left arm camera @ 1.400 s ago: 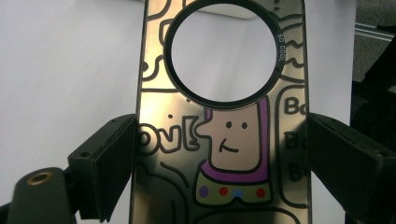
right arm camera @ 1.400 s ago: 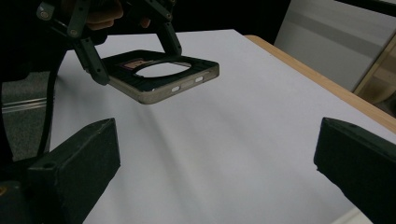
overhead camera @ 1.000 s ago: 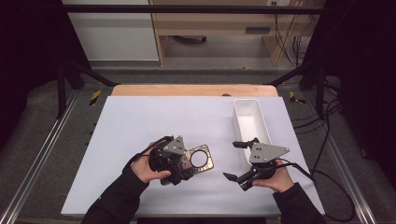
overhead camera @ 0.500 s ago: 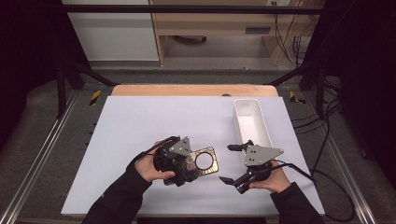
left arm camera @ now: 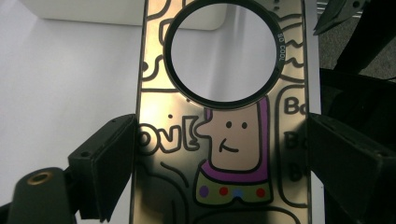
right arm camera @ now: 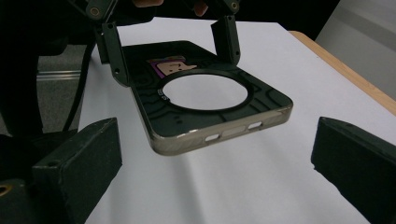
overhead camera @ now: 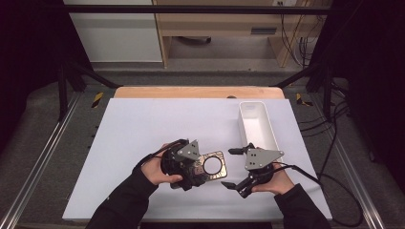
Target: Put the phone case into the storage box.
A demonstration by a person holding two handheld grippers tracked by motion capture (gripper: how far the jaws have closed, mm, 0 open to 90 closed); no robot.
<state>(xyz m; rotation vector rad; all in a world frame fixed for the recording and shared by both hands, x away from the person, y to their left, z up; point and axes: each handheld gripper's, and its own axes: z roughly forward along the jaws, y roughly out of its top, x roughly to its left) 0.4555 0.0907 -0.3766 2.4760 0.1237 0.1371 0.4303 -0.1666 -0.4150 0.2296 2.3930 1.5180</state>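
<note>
Left gripper (overhead camera: 203, 172) has its jaws clamped across the long sides of a phone case (overhead camera: 213, 165), one pad on each edge. In the left gripper view the case (left arm camera: 219, 140) runs up between the two black jaws, which press on its rims. The case is held off the mat (overhead camera: 143, 129): the right gripper view shows it hanging above the surface, a soft shadow underneath, far end free.

Case: thin rectangular shell, rounded corners, glossy smoky-translucent plastic with a bronze tint along the rim. Big round cutout (left arm camera: 223, 51) near one end, ringed in black with tiny white lettering. Side edge (right arm camera: 233, 133) has three small oblong slots. Printed doodle art in black outline, plus a tan cartoon figure (left arm camera: 236, 149) with a purple collar and coloured dots.

Right gripper (overhead camera: 233, 168) sits just right of the case, jaws wide apart, nothing between them. In its own view the matte black pads (right arm camera: 74, 163) flank the case's free end without touching it.

Mat is smooth, matte white, lying on a table with a wooden edge (overhead camera: 198, 92) at the far side. White tray (overhead camera: 267, 125), long with rounded walls, stands on the mat behind the right gripper, near but apart from it.
</note>
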